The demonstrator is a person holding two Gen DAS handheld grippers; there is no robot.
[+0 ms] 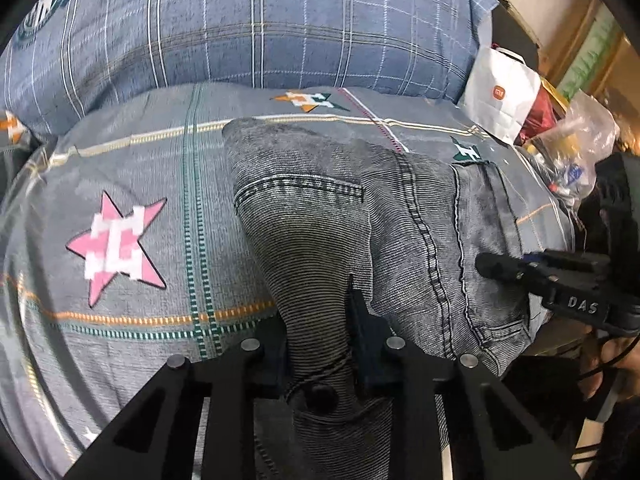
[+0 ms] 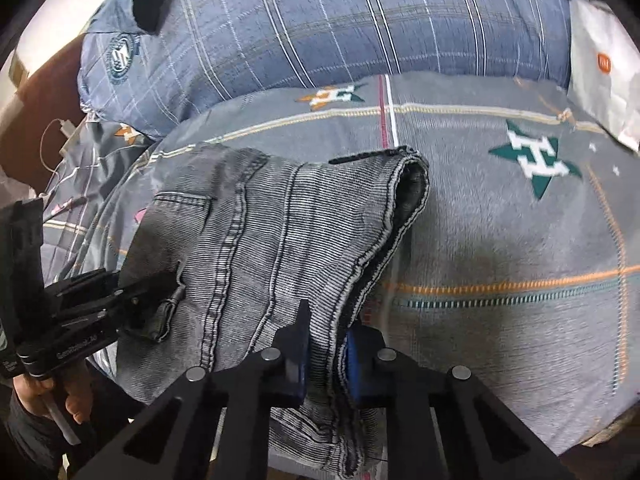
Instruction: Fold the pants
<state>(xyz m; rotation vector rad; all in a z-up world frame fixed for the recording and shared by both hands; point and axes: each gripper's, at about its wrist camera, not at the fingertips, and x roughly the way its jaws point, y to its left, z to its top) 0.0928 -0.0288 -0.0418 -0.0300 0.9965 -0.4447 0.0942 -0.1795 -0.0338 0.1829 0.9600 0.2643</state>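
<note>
Grey denim pants (image 1: 344,216) lie bunched on a grey patterned bedsheet (image 1: 132,184), seams and a back pocket up. My left gripper (image 1: 320,336) is shut on a fold of the pants near the waistband with its button. My right gripper (image 2: 326,340) is shut on the pants (image 2: 272,232) along a stitched edge; a hemmed end (image 2: 408,176) curls up beyond it. The right gripper shows at the right in the left wrist view (image 1: 492,266), touching the pants. The left gripper shows at the left in the right wrist view (image 2: 160,292).
A blue plaid pillow (image 1: 260,28) lies along the back of the bed. A white paper bag (image 1: 500,92) and clear plastic bags (image 1: 572,148) stand at the right edge. A white cable (image 2: 60,128) lies at the far left.
</note>
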